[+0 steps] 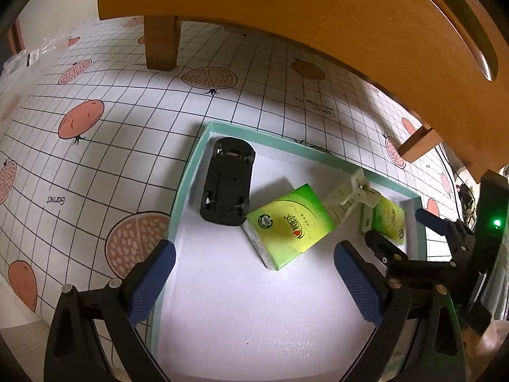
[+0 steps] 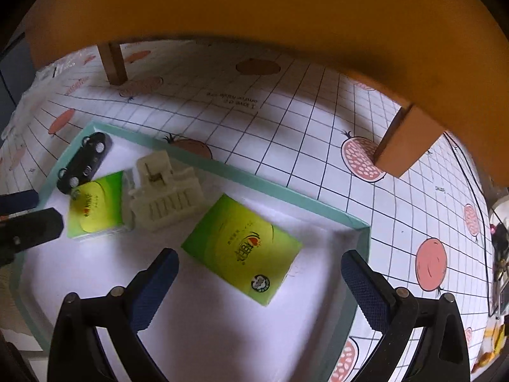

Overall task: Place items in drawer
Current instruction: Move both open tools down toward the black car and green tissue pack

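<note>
Right wrist view, green tissue pack [image 2: 243, 250] between spread right fingers [image 2: 156, 286], untouched, left fingers [image 1: 152, 283] spread too

Light even, fairly bright on white tray floor [image 1: 248, 302] — soft shadows beside tissue packs [image 2: 241, 251]. Wooden drawer unit [image 2: 254, 3] overhead dim, casting broad shadow on tablecloth [image 2: 318, 133]. Strong fisheye bending, dark corners — right wrist view slightly blurred.
</note>
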